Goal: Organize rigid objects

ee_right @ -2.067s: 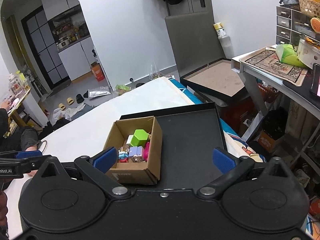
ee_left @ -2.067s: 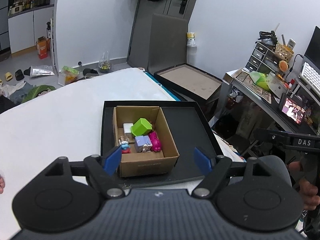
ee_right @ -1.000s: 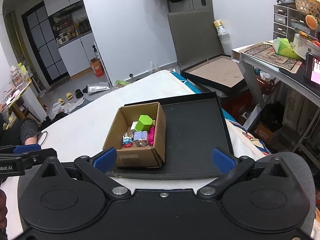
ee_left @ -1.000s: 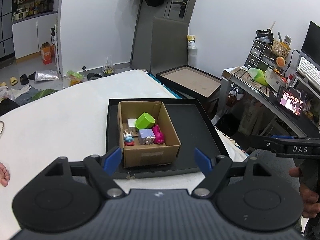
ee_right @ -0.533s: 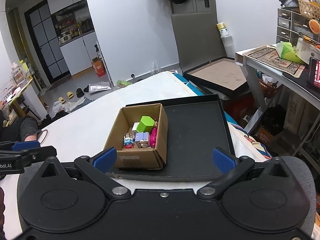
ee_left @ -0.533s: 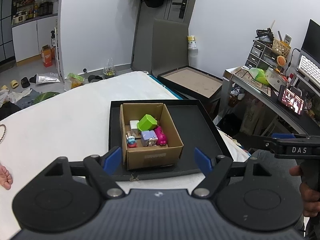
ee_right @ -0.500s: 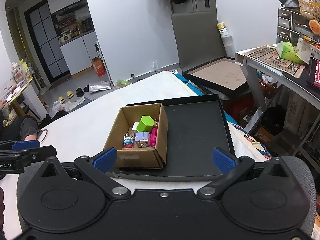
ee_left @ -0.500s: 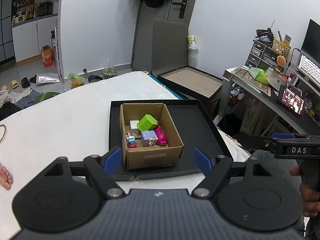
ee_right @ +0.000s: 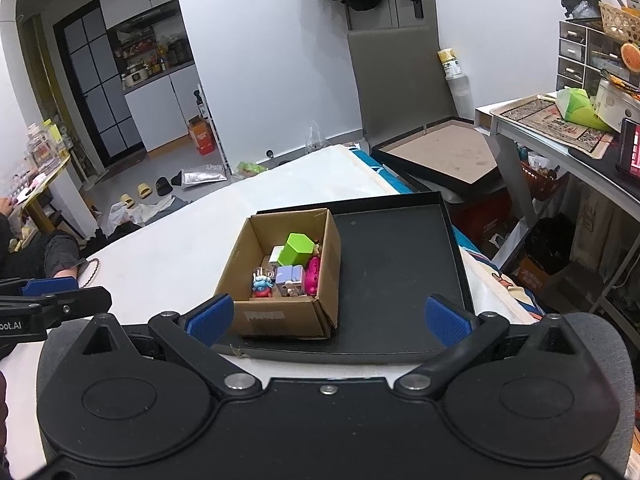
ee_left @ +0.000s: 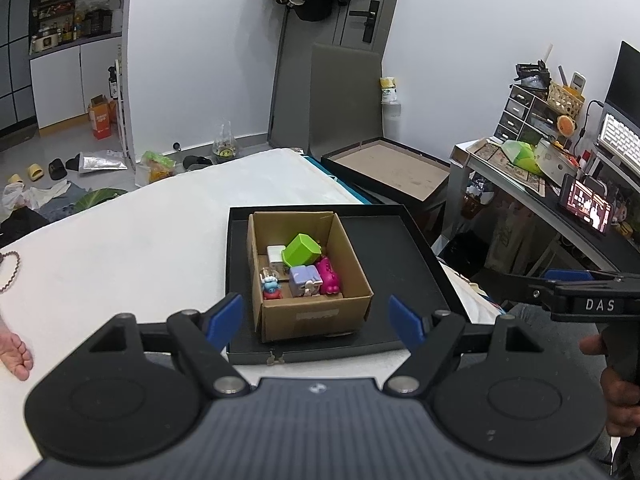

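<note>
left gripper (ee_left: 316,322): fingers spread wide, nothing between them. It hangs short of the tray's near edge, with the box straight ahead at 12 o'clock, well apart from the blue pads.
right gripper (ee_right: 328,320): same deal, jaws wide apart and empty, held back from the tray. In the left wrist view it pokes in from 3 o'clock as a black bar, with a hand (ee_left: 618,392) wrapped round its grip.
cardboard box (ee_left: 316,316): open top, sitting on the left part of the tray, flaps up. All the small stuff is inside it.
black tray (ee_left: 400,256): shallow, on the white table; its right half is bare black.
green block (ee_left: 301,249): chunky lime piece, tilted, toward the back of the box, resting partly on the white cube.
white cube (ee_left: 275,254): just at 9 o'clock of the green block, back of the box.
purple toy (ee_left: 305,278): lilac blocky thing, near the front wall, middle.
pink toy (ee_left: 329,277): magenta, touching the purple one on its 3 o'clock side, against the right wall.
little figure (ee_left: 271,286): blue and red with a pale top, front left corner of the box; too small to tell more.
white table (ee_left: 120,256): the tray sits near its right edge.
second tray (ee_left: 390,168): brown-lined, black-rimmed, propped off past the table at about 1 o'clock.
</note>
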Demonstrator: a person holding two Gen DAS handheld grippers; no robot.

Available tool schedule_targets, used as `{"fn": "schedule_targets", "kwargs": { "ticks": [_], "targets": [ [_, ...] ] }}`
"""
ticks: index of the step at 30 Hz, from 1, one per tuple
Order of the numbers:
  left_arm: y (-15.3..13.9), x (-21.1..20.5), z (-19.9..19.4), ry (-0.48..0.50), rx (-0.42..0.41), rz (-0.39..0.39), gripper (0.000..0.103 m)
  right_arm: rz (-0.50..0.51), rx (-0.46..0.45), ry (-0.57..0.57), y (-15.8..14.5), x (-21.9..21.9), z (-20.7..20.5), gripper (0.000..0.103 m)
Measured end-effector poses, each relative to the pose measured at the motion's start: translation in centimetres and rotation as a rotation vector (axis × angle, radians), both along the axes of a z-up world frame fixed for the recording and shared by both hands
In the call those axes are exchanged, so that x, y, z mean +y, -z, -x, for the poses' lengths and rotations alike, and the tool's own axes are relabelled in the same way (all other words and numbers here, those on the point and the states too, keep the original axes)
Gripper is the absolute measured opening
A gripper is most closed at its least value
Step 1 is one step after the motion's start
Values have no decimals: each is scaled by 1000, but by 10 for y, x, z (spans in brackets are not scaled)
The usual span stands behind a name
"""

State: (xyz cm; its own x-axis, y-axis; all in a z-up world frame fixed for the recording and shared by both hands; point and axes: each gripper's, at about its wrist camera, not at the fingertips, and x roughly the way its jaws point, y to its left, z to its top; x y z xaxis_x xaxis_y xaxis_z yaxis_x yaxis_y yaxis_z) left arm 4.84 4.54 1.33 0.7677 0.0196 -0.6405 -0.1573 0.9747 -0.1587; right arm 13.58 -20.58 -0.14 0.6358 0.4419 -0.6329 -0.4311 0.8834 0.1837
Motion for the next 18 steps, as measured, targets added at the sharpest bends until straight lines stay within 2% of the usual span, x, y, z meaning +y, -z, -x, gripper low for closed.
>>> {"fn": "schedule_targets", "kwargs": {
  "ticks": [18],
  "targets": [
    [-5,-3,2,24,-3,-11,79,-21,1,0,-6,-4,3,103]
  ]
}}
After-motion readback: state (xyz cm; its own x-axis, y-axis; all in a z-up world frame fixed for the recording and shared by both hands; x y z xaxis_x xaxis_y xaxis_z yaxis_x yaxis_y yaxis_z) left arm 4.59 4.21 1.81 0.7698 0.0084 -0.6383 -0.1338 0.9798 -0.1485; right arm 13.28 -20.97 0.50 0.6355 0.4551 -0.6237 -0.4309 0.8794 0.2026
